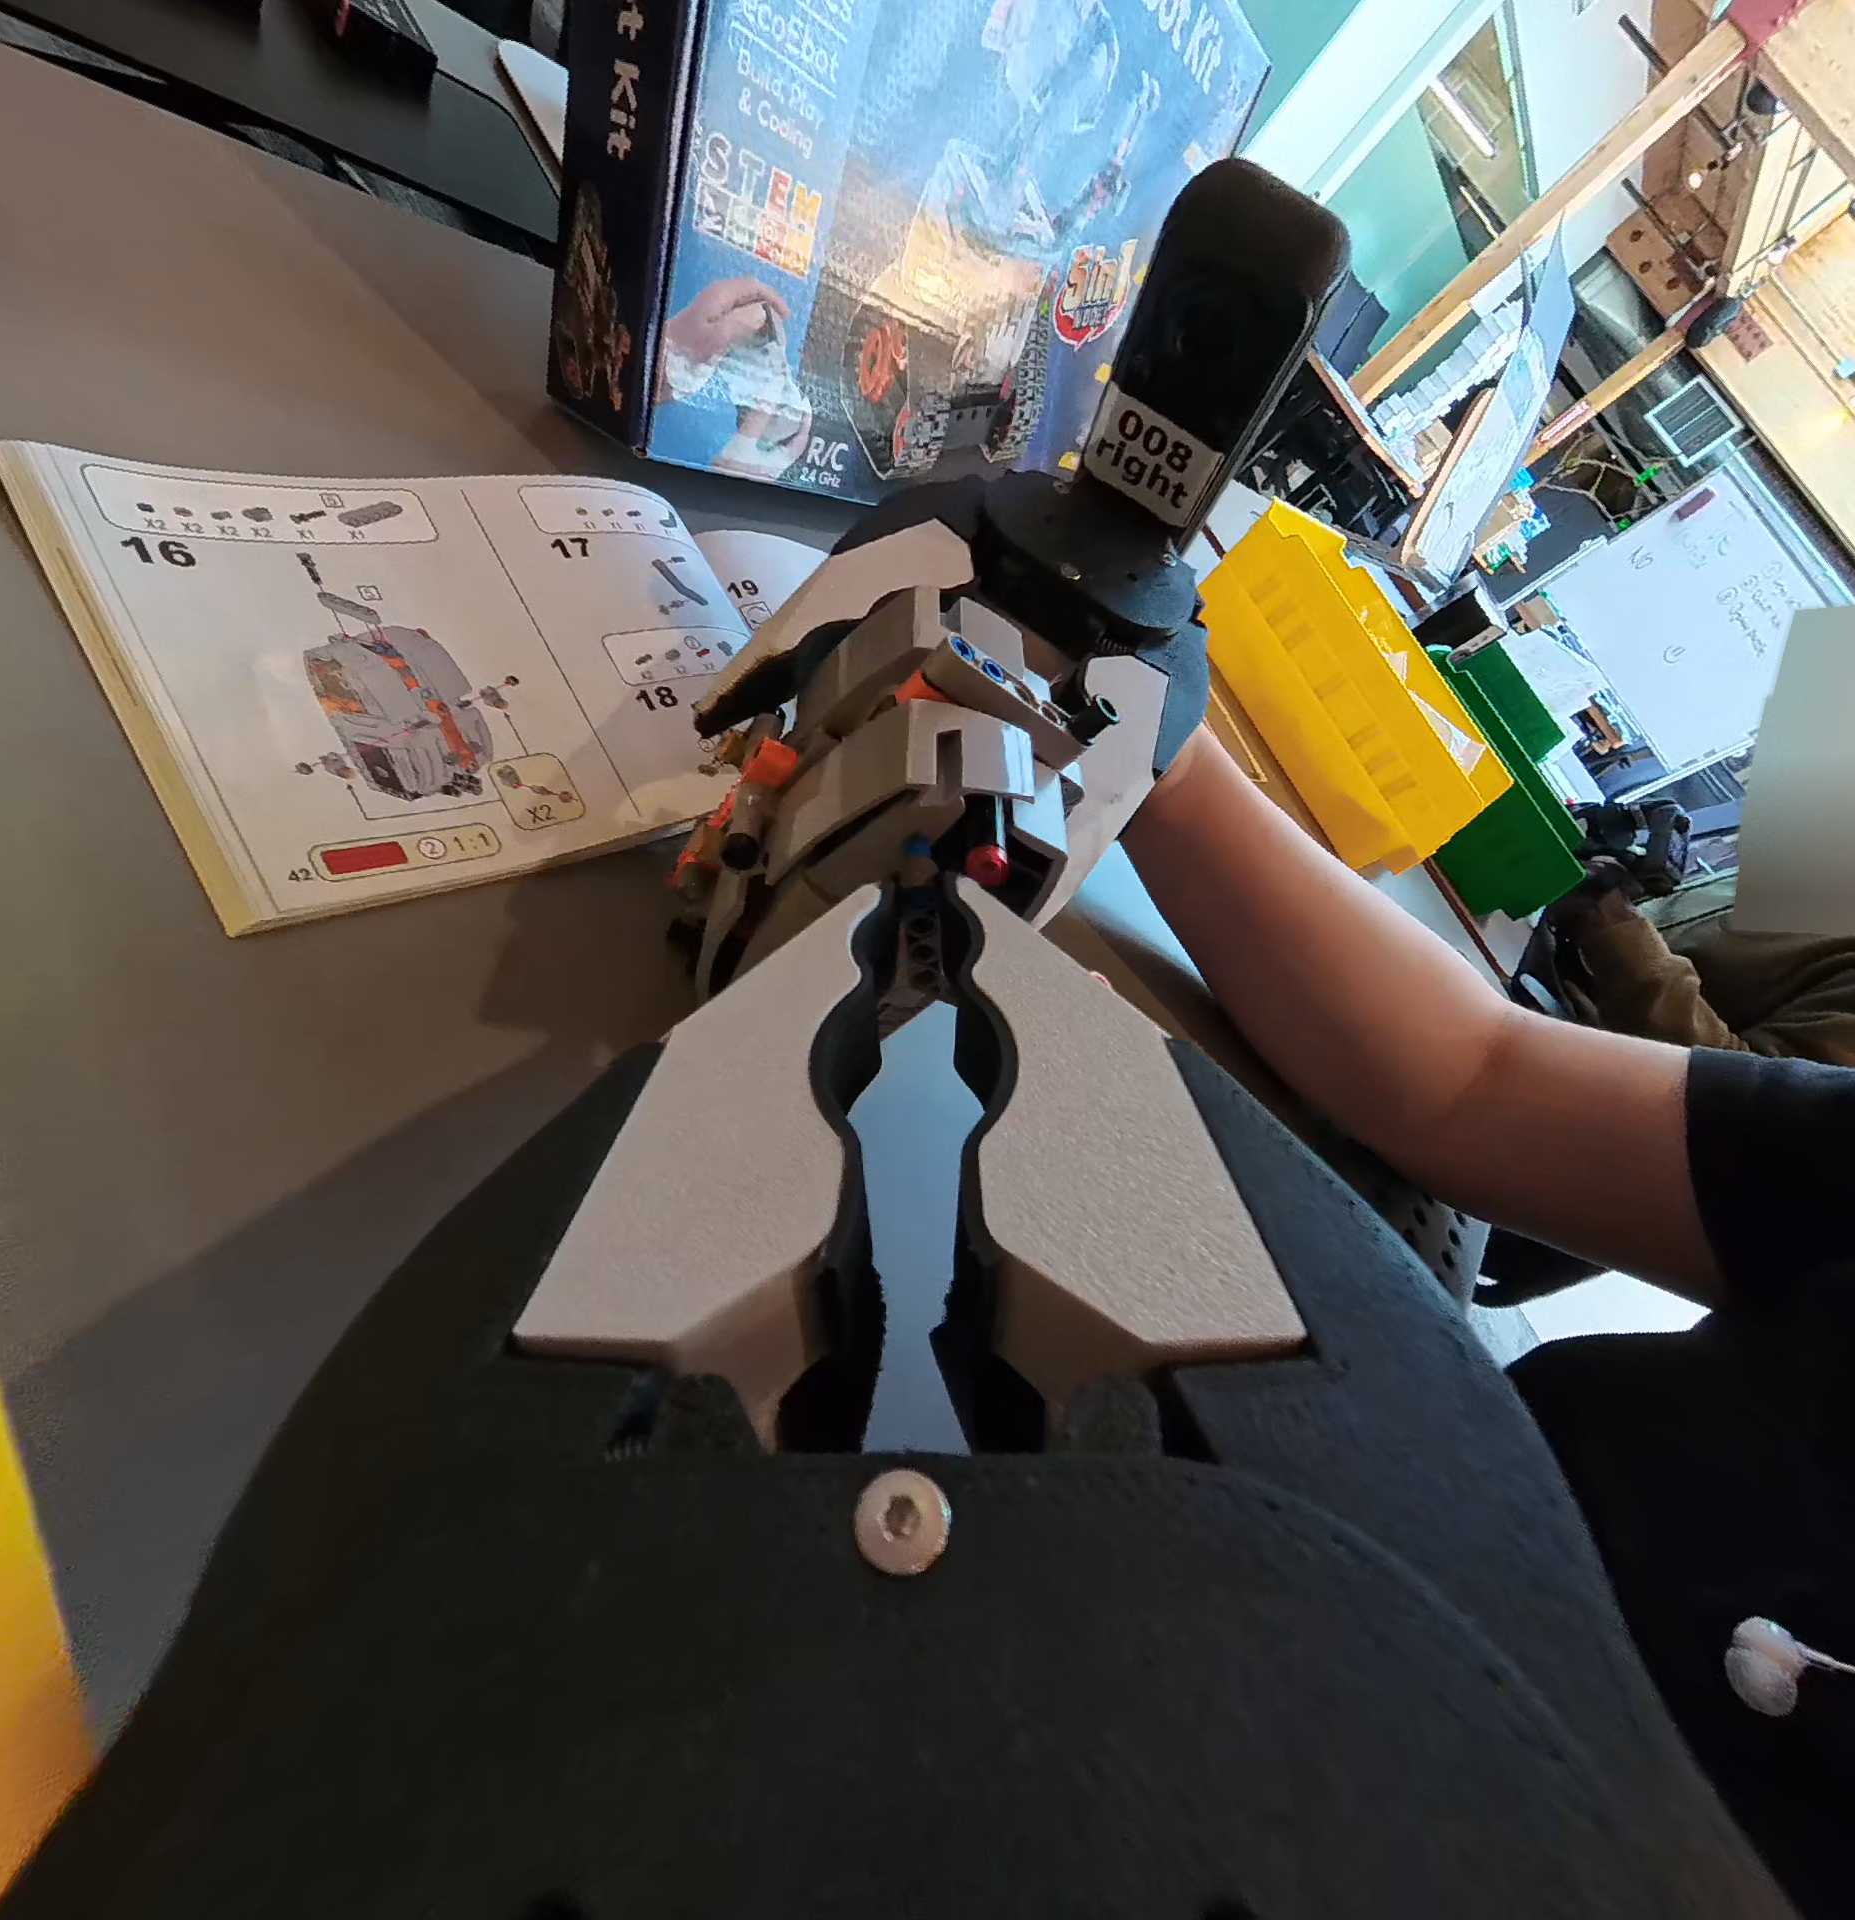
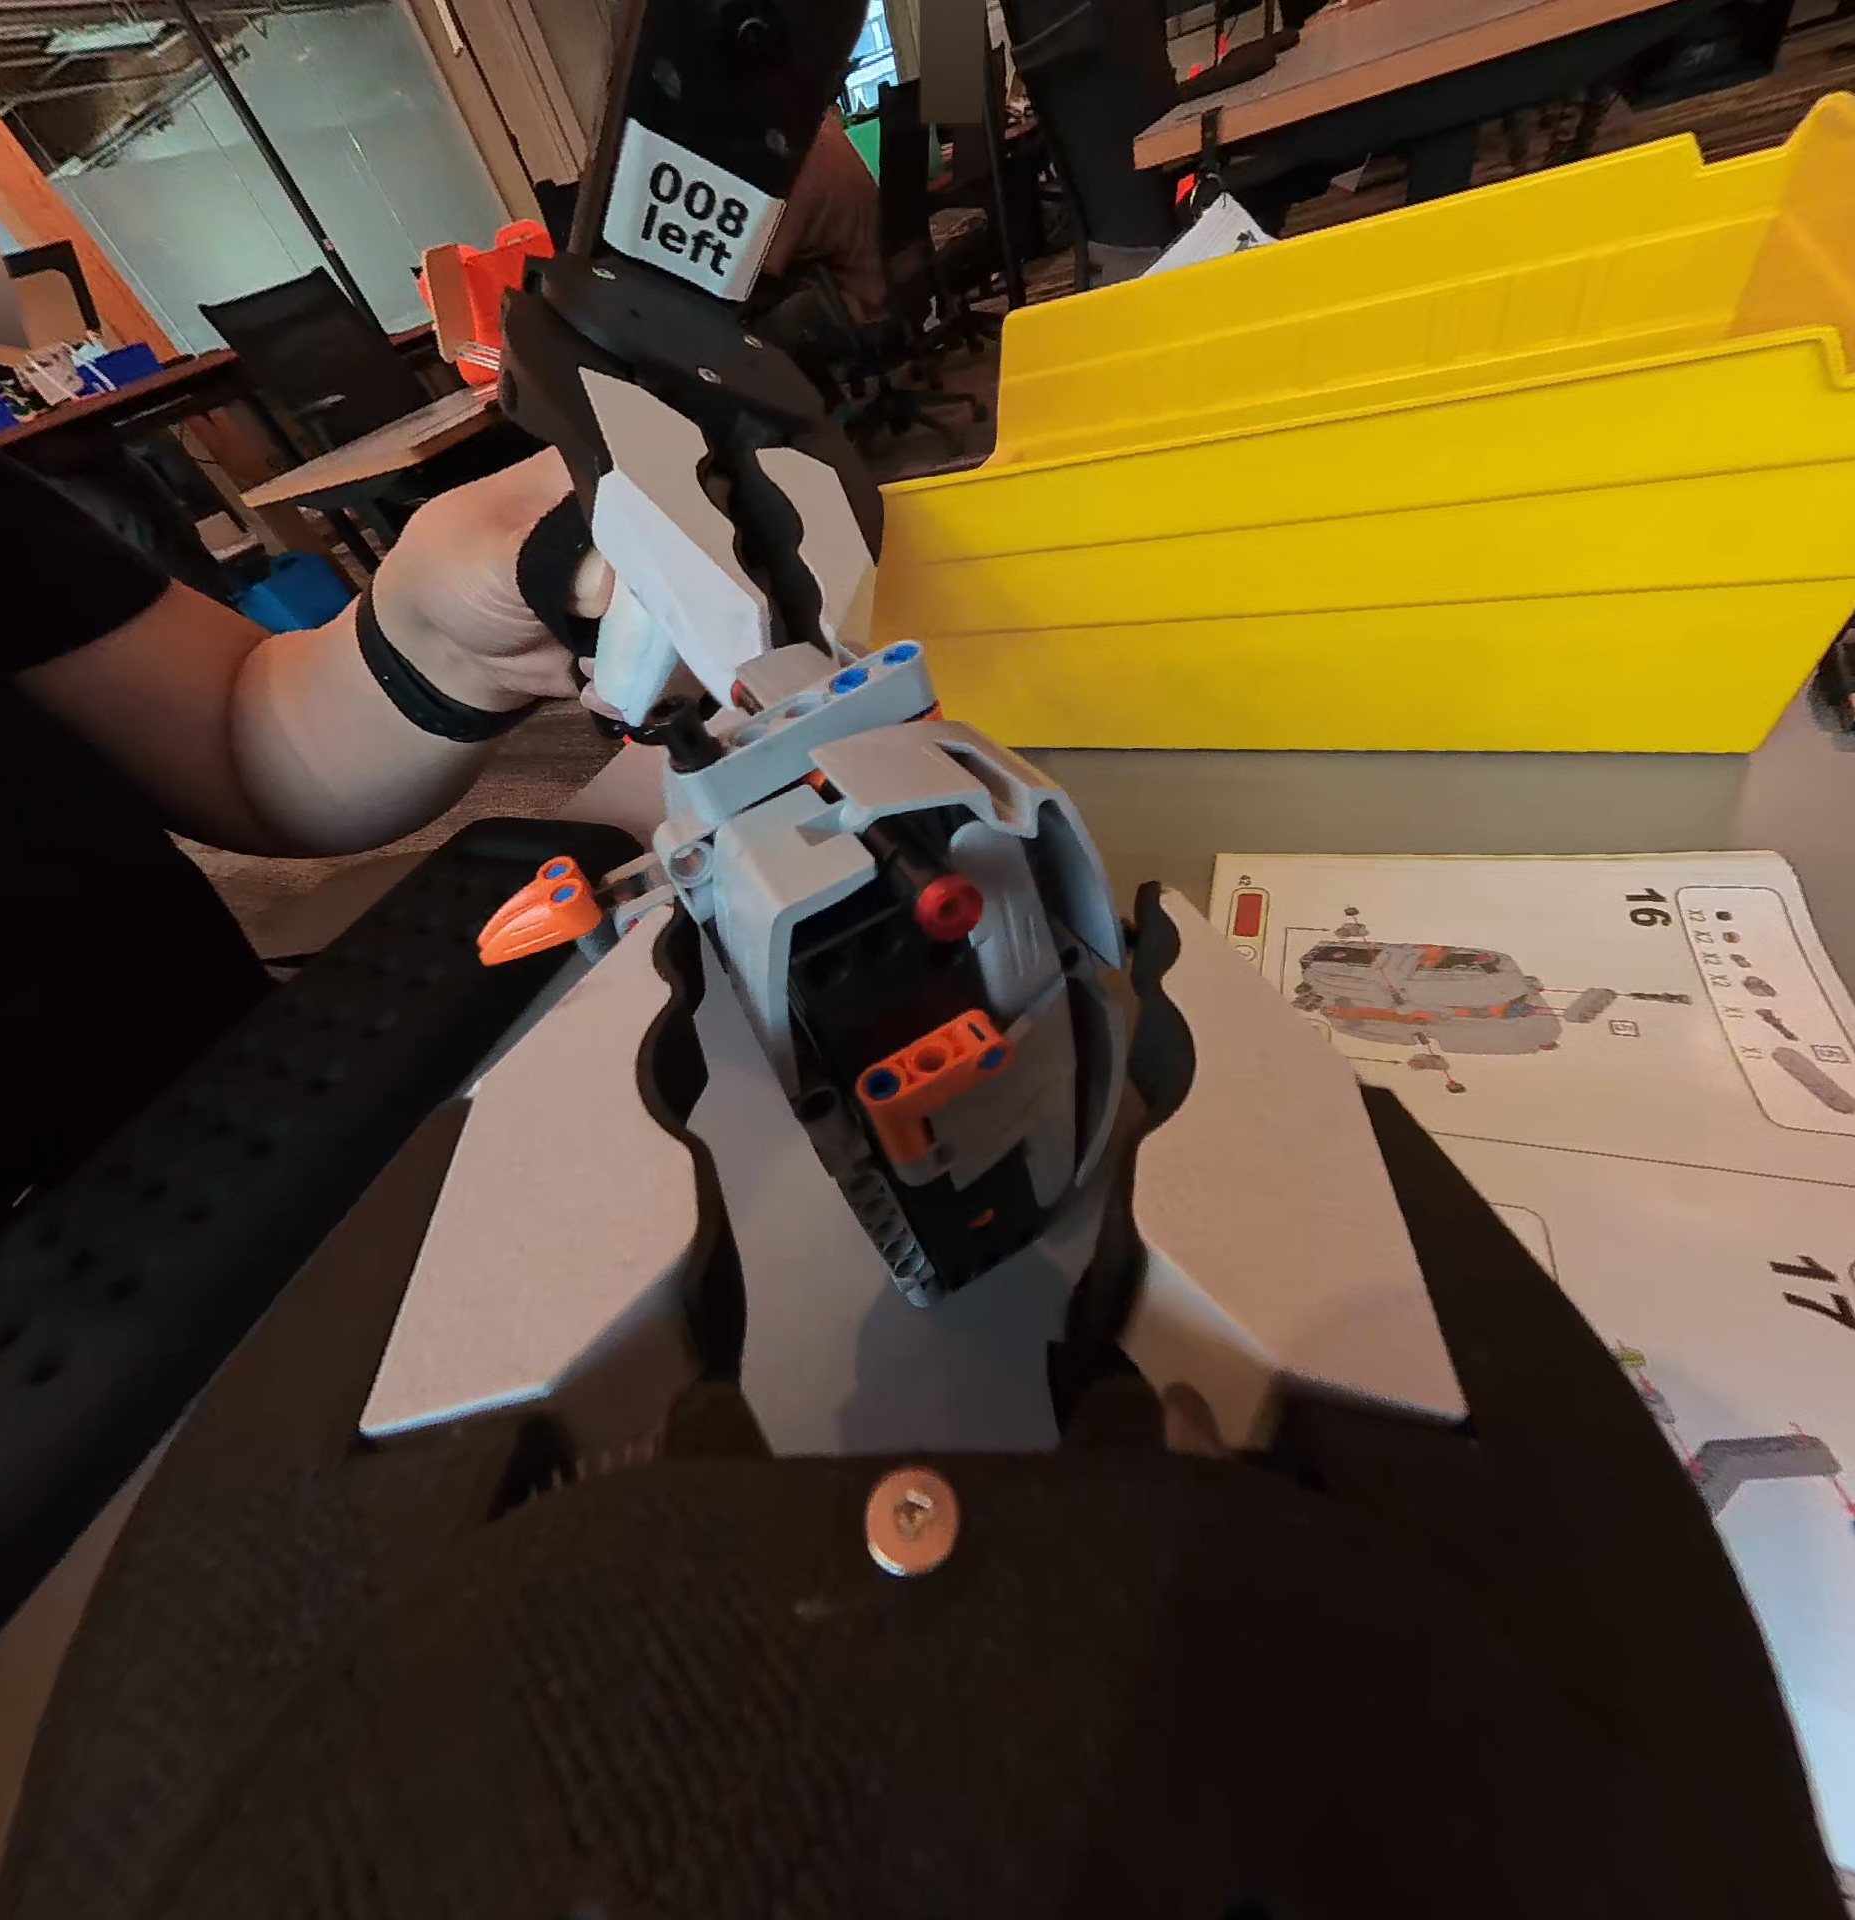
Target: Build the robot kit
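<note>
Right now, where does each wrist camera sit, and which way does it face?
Left wrist view: sits on the left tool and looks along its fingers at the brick model, with the booklet and kit box beyond; the person's right forearm shows.
Right wrist view: sits on the right tool and faces roughly the opposite way, toward the yellow bin; the left hand shows.
Shared: brick model, booklet, yellow bin; each view shows the other tool.
</note>
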Demonstrator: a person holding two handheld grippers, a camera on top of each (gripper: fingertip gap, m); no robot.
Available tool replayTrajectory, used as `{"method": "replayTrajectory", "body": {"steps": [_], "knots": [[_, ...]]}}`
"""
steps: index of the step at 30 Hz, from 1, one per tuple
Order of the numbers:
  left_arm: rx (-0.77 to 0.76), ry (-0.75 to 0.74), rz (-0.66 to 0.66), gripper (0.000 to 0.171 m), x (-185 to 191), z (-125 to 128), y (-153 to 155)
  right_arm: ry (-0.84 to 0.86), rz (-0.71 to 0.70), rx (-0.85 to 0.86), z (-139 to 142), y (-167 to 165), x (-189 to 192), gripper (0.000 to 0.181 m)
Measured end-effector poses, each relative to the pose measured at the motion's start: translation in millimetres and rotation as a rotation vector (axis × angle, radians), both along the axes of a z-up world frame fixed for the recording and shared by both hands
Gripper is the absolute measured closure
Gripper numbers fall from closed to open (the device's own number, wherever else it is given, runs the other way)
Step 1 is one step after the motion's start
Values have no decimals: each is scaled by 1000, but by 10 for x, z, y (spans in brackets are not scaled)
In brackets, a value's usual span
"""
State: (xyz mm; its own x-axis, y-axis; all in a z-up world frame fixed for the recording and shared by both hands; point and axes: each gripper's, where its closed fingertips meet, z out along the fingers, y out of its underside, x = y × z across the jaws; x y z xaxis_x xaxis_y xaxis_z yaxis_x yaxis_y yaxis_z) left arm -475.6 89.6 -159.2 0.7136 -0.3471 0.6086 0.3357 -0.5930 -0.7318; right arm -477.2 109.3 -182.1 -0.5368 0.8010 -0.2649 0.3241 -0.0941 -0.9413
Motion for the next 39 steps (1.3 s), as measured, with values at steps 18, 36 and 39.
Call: {"method": "replayTrajectory", "body": {"steps": [18,36,39], "knots": [[127,-111,-59,166,337,56,-373,-111,39,-276,7,-381,310,98],[135,29,-138,166,287,88,-452,-195,23,-383,-19,-557,311,98],[149,15,-133,166,277,98,-437,-203,17,-382,-21,-550,306,98]]}}
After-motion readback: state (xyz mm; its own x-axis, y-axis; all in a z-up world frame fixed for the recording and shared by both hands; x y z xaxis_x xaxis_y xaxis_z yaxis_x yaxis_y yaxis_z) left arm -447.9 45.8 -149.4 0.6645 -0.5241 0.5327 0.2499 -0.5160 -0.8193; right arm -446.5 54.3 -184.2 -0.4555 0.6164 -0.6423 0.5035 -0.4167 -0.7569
